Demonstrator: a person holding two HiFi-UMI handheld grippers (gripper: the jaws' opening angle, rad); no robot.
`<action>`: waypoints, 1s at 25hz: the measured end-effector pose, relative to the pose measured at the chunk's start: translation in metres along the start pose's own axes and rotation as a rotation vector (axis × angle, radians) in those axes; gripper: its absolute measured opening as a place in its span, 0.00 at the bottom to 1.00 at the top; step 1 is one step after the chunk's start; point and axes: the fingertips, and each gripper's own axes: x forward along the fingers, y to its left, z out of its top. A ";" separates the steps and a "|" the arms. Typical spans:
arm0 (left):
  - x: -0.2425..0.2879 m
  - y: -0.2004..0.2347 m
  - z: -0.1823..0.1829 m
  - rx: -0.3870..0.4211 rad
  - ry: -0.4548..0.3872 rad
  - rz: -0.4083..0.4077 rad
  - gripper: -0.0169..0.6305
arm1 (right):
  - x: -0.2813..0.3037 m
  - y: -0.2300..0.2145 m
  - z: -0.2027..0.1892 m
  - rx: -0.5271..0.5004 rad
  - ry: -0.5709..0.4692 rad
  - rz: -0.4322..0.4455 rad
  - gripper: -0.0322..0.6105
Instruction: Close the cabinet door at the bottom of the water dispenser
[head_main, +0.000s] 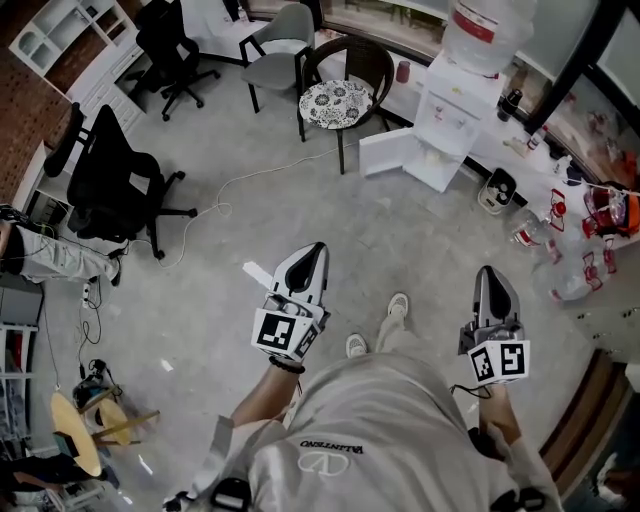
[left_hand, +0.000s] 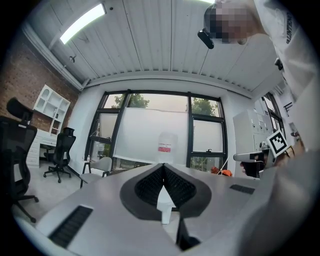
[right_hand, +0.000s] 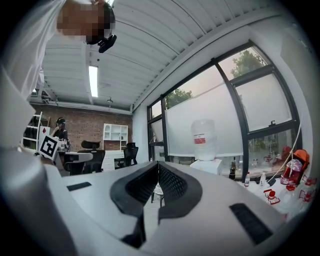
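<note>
Left gripper (head_main: 312, 256) and right gripper (head_main: 488, 280) closed, empty; cabinet door (head_main: 385, 152) far ahead.
It stands open, leftward of the water dispenser (head_main: 455, 105) at far right; best to walk close, then press its outer face flat.

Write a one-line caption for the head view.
Both shut and empty, the left hand-held gripper and right hand-held gripper face the water dispenser, whose cabinet door stands open.
</note>
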 end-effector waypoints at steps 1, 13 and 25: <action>0.005 0.000 0.000 0.000 0.000 0.000 0.03 | 0.003 -0.003 0.000 0.002 0.000 0.001 0.07; 0.091 -0.007 -0.001 0.008 0.006 0.004 0.03 | 0.073 -0.060 0.002 -0.001 0.008 0.055 0.07; 0.179 -0.020 -0.002 0.018 0.010 0.027 0.03 | 0.139 -0.115 0.009 -0.030 0.013 0.167 0.07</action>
